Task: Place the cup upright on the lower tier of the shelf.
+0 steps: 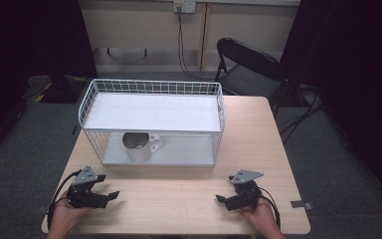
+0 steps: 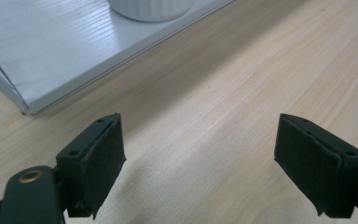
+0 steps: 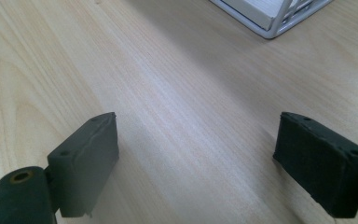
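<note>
Left gripper (image 1: pixel 110 195) and right gripper (image 1: pixel 221 198) rest low at the near edge of the table (image 1: pixel 258 149), jaws spread wide w/ nothing between, tips angled inward toward each other. Hands cut off at frame bottom. White mug (image 1: pixel 139 146) stands on the lower shelf of the wire rack (image 1: pixel 151 112), well apart from both; its lower half is veiled by mesh. Pale wood tabletop; folding chair (image 1: pixel 246 67), grey carpet, dark drapes behind.
</note>
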Tool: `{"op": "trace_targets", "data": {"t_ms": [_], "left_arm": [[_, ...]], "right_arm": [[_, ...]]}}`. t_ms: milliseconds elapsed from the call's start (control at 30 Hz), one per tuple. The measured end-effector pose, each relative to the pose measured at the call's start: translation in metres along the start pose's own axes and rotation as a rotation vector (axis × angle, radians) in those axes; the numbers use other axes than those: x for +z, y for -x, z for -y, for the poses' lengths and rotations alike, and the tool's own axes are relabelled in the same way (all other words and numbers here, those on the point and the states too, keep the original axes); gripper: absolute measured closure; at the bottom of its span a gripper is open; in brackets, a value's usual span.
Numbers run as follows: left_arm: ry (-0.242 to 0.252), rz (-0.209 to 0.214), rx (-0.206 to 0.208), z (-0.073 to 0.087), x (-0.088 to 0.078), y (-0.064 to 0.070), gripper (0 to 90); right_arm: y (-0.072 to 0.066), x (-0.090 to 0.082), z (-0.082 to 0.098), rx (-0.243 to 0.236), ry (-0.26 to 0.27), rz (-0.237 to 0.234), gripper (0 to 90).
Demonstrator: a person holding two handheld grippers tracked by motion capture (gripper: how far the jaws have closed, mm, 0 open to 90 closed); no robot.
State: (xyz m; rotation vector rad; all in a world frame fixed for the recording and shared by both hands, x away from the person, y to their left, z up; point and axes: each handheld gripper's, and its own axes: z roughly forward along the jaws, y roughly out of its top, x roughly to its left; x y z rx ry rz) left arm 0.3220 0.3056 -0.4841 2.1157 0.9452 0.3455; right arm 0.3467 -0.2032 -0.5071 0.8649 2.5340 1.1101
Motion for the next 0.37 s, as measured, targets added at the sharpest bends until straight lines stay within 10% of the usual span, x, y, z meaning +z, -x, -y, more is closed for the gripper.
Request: {"op": "trace_targets", "data": {"t_ms": [367], "left_arm": [[-0.055,-0.010,0.024,0.0058,0.0052,0.0012,15.8]], "right_arm": [[0.0000,-0.0001,0.0001,0.000,0.000,0.001,12.5]]}}
